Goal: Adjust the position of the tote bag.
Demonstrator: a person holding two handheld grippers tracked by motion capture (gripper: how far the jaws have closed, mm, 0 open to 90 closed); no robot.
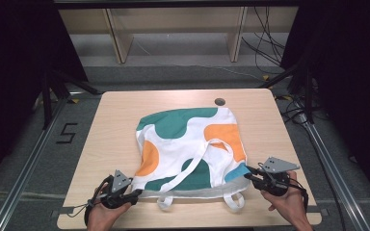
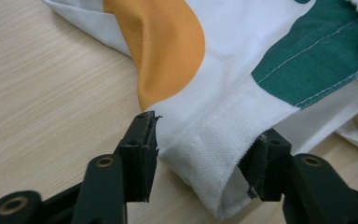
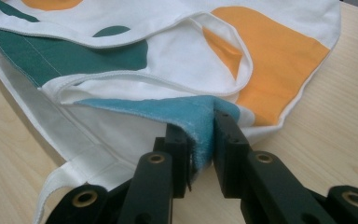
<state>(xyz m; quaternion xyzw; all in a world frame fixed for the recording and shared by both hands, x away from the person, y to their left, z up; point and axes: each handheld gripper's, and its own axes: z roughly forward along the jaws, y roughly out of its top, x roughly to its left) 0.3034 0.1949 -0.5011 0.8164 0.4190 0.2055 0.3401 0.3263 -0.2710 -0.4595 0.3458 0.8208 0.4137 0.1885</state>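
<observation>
A cloth tote bag [image 1: 188, 147] lies flat near the middle of a pale wood-grain table [image 1: 115, 125], its mouth toward the person. The fabric is a coarse white canvas printed with rounded blobs of dark green and orange, stitched along the hems, and two white strap handles [image 1: 192, 171] loop across and below its near edge. A blue-lined corner [image 3: 191, 114] of softer, fleecy cloth turns up at the bag's near right corner.

The left gripper [image 2: 198, 156] sits at the bag's near left corner [image 2: 205, 168]. Its black jaws stand about half open with the white hemmed corner between them; the cloth reaches both pads or very nearly, and whether they press on it is hard to say. The right gripper [image 3: 200, 149] has its jaws drawn narrow and pinches the blue-lined corner, the cloth bunched and raised slightly between the pads.

In the high view both hands [image 1: 289, 199] are cut off by the bottom edge, and the jaw tips are too small to read there. The bag's inside is hidden under the folded cloth, and the far table edge carries a small round grommet [image 1: 219, 102]
</observation>
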